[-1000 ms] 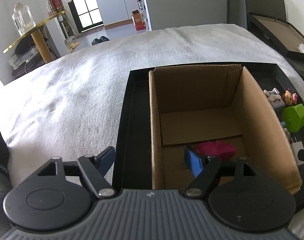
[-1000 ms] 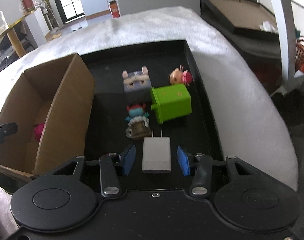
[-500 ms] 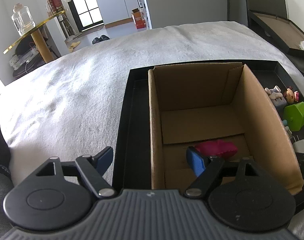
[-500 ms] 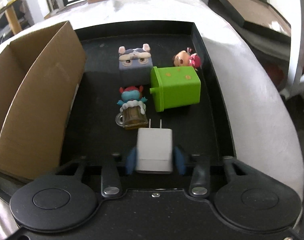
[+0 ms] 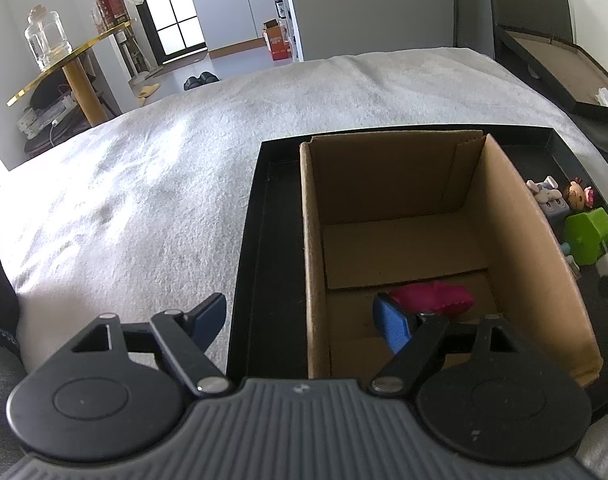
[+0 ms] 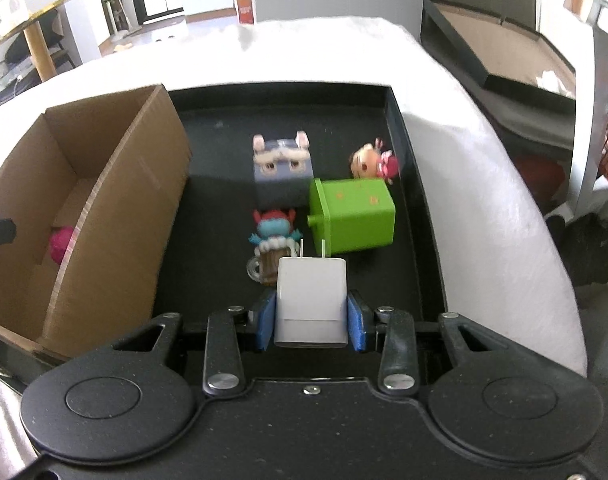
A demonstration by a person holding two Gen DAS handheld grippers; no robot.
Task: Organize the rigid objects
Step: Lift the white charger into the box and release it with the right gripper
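Note:
My right gripper (image 6: 312,314) is shut on a white plug charger (image 6: 312,300), prongs pointing forward, held just above the black tray (image 6: 408,200). Ahead of it on the tray lie a blue monster figure with a mug (image 6: 273,236), a green box (image 6: 352,216), a grey cat-faced block (image 6: 281,172) and a small doll (image 6: 374,162). A cardboard box (image 5: 524,240) stands in the tray's left part with a pink object (image 5: 436,296) inside. My left gripper (image 5: 299,312) is open and straddles the box's left wall, with one finger inside near the pink object.
The tray rests on a white bedspread (image 5: 143,200). A gold side table with a glass jar (image 5: 47,40) stands at the far left. A flat black box with a brown inside (image 6: 504,52) lies off the bed at the right.
My right gripper shut on the white charger and lifted it a little off the tray. The left gripper stayed where it was, still open.

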